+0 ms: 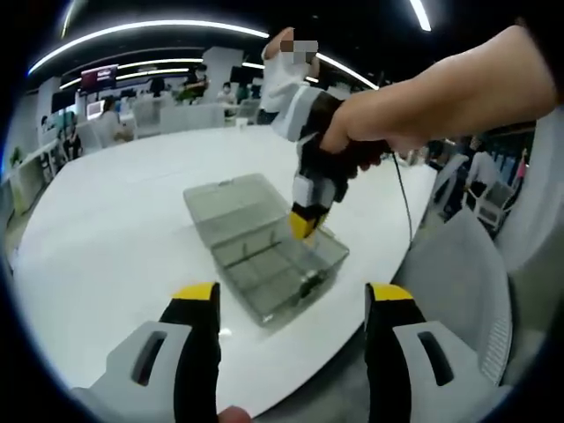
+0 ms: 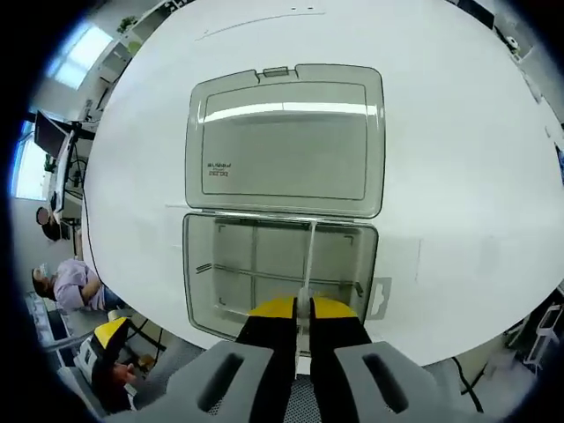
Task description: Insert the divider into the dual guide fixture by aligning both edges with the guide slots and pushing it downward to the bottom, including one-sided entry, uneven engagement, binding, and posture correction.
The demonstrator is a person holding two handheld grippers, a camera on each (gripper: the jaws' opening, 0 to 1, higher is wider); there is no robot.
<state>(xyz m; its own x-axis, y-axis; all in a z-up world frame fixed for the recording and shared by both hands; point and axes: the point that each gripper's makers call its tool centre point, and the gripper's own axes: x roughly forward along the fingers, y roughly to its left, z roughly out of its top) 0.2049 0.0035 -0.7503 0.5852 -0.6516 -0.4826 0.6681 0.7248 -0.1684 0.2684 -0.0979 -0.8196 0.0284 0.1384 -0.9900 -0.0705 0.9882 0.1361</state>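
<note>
A clear plastic compartment box [image 1: 264,264] lies on the white table with its lid [image 1: 231,201] folded open flat. From above, its tray [image 2: 238,273] shows moulded cross walls and guide slots, and the lid [image 2: 286,141] lies beyond it. A thin clear divider [image 2: 309,256] stands edge-on in the right part of the tray, running from the far wall toward me. My right gripper [image 2: 300,308] is shut on its near end; a hand holds that gripper [image 1: 305,225] over the tray. My left gripper [image 1: 293,295] hangs open short of the box, holding nothing.
The round white table [image 1: 115,220] spreads left and beyond the box. Grey chairs [image 1: 458,282] stand close on the right. People sit at desks in the background [image 1: 185,88], and a seated person [image 2: 75,286] is beside the table edge. A cable [image 1: 404,203] trails from the right gripper.
</note>
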